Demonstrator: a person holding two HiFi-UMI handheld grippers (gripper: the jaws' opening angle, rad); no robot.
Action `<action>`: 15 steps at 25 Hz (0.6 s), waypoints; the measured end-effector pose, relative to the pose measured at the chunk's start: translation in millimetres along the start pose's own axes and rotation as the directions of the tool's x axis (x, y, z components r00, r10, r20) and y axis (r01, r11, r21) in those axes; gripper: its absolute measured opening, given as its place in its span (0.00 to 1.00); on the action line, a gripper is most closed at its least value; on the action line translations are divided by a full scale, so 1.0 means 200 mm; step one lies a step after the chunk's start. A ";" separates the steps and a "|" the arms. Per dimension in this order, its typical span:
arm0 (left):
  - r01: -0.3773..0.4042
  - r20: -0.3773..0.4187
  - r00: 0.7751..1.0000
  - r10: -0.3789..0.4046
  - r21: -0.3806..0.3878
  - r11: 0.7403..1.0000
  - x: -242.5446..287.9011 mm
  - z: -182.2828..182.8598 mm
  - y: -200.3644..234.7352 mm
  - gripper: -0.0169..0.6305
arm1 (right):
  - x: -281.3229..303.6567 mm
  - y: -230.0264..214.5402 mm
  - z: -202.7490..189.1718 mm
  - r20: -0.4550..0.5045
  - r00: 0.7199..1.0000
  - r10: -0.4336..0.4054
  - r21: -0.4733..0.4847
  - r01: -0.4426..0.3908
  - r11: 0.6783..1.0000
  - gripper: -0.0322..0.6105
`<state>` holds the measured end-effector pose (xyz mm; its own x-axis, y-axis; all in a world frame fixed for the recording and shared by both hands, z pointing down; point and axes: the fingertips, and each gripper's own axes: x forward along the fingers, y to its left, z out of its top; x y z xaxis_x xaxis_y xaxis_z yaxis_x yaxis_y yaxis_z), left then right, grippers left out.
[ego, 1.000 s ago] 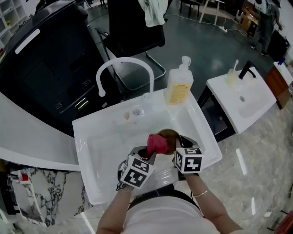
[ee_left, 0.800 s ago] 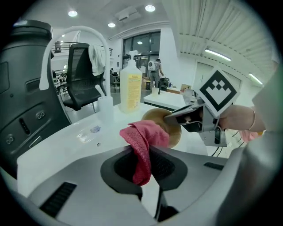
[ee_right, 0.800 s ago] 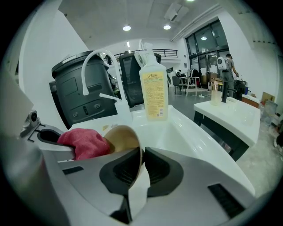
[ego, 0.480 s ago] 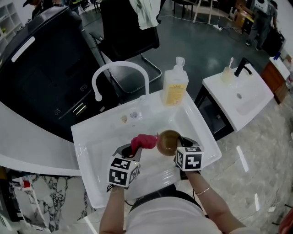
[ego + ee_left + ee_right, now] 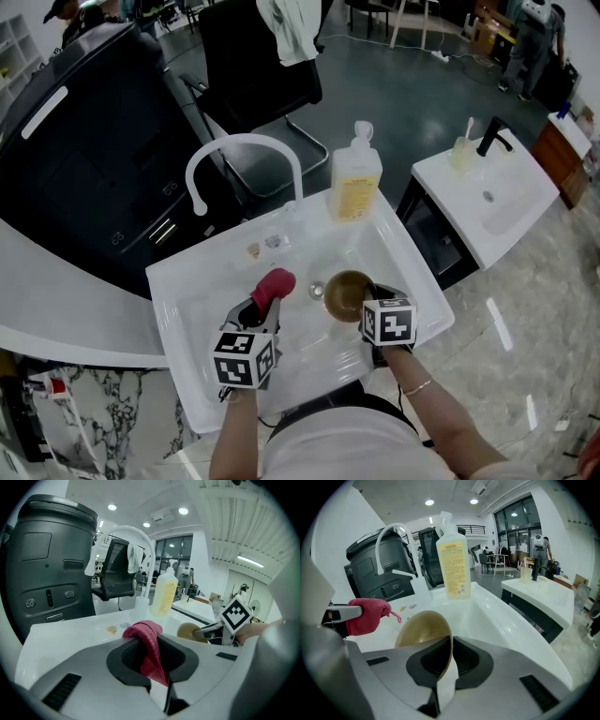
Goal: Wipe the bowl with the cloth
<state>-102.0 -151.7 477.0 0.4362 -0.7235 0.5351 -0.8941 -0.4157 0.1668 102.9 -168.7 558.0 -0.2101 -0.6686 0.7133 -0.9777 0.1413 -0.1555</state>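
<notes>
Looking down into a white rectangular sink (image 5: pixel 202 300), the head view shows two hand-held grippers side by side low in the frame. Left of centre, the left gripper (image 5: pixel 262 307) is clenched on a bunched red cloth (image 5: pixel 274 284). Its own view shows the fabric pinched between both pads, bulging above them and drooping below. A strip of bare sink separates the cloth from the bowl. Right of centre, the right gripper (image 5: pixel 366 302) has just been closing its jaws and now pinches the rim of a round golden-brown bowl (image 5: pixel 347 292). The bowl is tilted over the basin, and its hollow appears to open upward and toward the cloth. It lies directly right of the cloth, near but not touching, so the left hand likely crosses that gap.
</notes>
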 end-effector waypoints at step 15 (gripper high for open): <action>-0.063 0.077 0.994 0.073 -0.123 0.990 0.01 0.04 0.06 0.12 | 0.25 -0.03 -0.05 -0.111 0.994 0.005 -0.031 -0.009 0.999 0.08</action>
<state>-111.1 -162.4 473.9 0.3766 -0.7920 0.4806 -0.9254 -0.2983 0.2336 99.1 -196.2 601.4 -0.2141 -0.5826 0.7841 -0.9755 0.1695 -0.1404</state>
